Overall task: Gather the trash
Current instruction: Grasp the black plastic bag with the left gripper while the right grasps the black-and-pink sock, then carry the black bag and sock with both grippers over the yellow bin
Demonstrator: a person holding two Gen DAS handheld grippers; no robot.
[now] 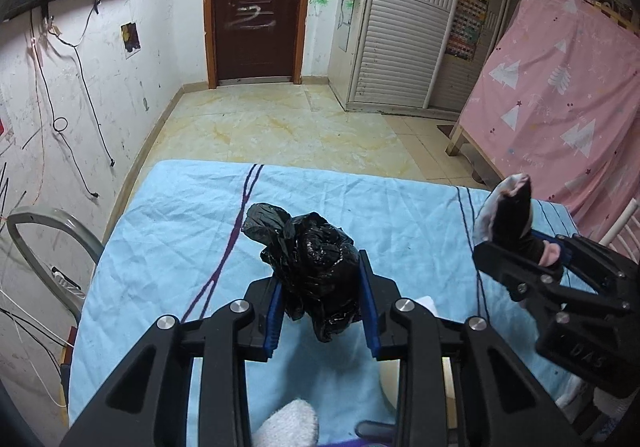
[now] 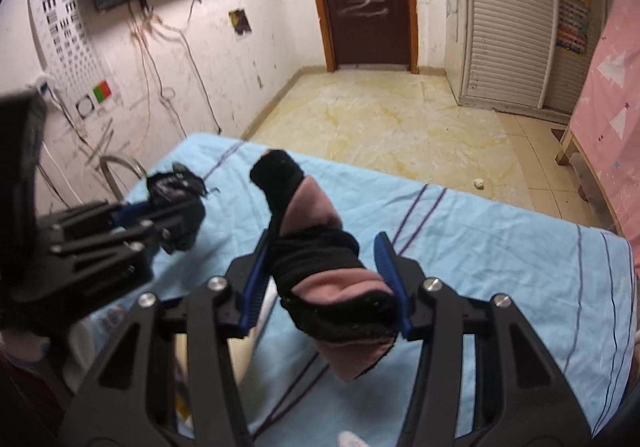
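Clamping a crumpled black trash bag [image 1: 316, 271] between its blue pads, the left gripper [image 1: 322, 307] held it just above the blue sheet [image 1: 168, 231]. Beside it, the right gripper [image 2: 328, 279] apparently pinched a black-and-pink sock [image 2: 320, 259] over that sheet. Beyond the sheet stood a brown door [image 1: 256, 3].

I see a shiny black trash bag [image 1: 316, 271] and a pink and black sock [image 2: 336, 287]. My tongs are black with blue pads [image 1: 276, 311]. The table cloth [image 1: 168, 215] is light blue with thin dark purple stripes. The door [image 1: 256, 3] is dark brown.
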